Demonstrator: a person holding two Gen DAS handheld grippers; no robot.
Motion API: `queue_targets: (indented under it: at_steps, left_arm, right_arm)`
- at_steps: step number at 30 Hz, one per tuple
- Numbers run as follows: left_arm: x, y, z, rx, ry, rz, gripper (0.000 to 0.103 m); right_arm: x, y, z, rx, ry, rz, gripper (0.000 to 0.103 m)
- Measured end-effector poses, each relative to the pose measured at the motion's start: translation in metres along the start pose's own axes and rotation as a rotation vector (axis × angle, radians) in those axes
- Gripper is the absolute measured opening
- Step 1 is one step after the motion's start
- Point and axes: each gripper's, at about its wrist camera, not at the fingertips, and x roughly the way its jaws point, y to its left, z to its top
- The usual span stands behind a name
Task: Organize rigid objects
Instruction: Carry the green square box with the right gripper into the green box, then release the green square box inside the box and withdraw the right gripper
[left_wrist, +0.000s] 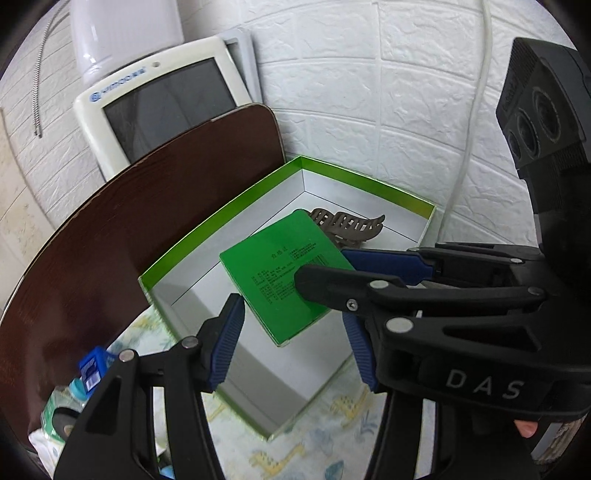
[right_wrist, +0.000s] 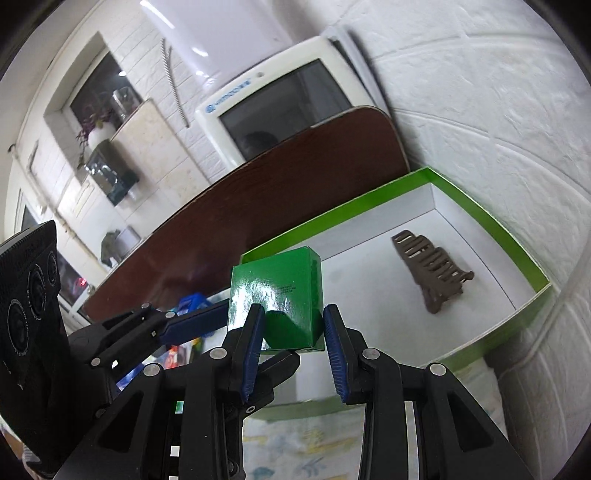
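Note:
A small green box (left_wrist: 282, 275) hangs over the open green-rimmed tray box (left_wrist: 236, 206). My right gripper (left_wrist: 325, 271) comes in from the right and is shut on it. In the right wrist view the green box (right_wrist: 275, 291) sits between the blue pads (right_wrist: 255, 343). My left gripper (left_wrist: 291, 341) is open just below the green box, jaws wide apart; it shows at the left of the right wrist view (right_wrist: 221, 317). A brown hair claw clip (left_wrist: 351, 225) lies in the tray's far corner, also in the right wrist view (right_wrist: 430, 269).
A dark brown board (left_wrist: 140, 206) leans behind the tray (right_wrist: 491, 221), with a white monitor (left_wrist: 162, 99) behind it. White brick wall (left_wrist: 388, 92) with a white cable (left_wrist: 469, 125) lies to the right. Blue and other small packages (left_wrist: 88, 373) lie at the lower left on a patterned cloth (left_wrist: 332, 435).

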Motion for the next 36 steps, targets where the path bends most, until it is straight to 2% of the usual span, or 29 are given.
queue_targets:
  at_steps: [6,17,22,24,28,32,36]
  left_arm:
    - [0.031,0.000,0.014,0.010,0.030,-0.026,0.054]
    - [0.068,-0.009,0.035,0.023,0.070,-0.059,0.054]
    - [0.088,-0.023,0.044,0.035,0.120,-0.092,0.053]
    - [0.088,-0.027,0.045,0.036,0.115,-0.102,0.054]
    - [0.078,-0.029,0.042,0.051,0.100,-0.085,0.056]
    - [0.062,-0.017,0.033,0.004,0.089,-0.072,0.065]
    - [0.043,-0.005,0.020,-0.027,0.079,-0.028,0.066]
  right_arm:
    - [0.018,-0.030,0.010,0.061,0.010,-0.010,0.035]
    - [0.030,-0.056,0.017,0.109,-0.006,-0.076,0.035]
    - [0.024,-0.057,0.016,0.092,-0.058,-0.209,0.035]
    - [0.022,-0.059,0.015,0.108,-0.059,-0.233,0.035]
    - [0.019,-0.061,0.010,0.137,-0.056,-0.197,0.035]
    - [0.015,-0.059,0.005,0.155,-0.069,-0.167,0.035]
    - [0.016,-0.051,-0.001,0.172,-0.060,-0.130,0.035]
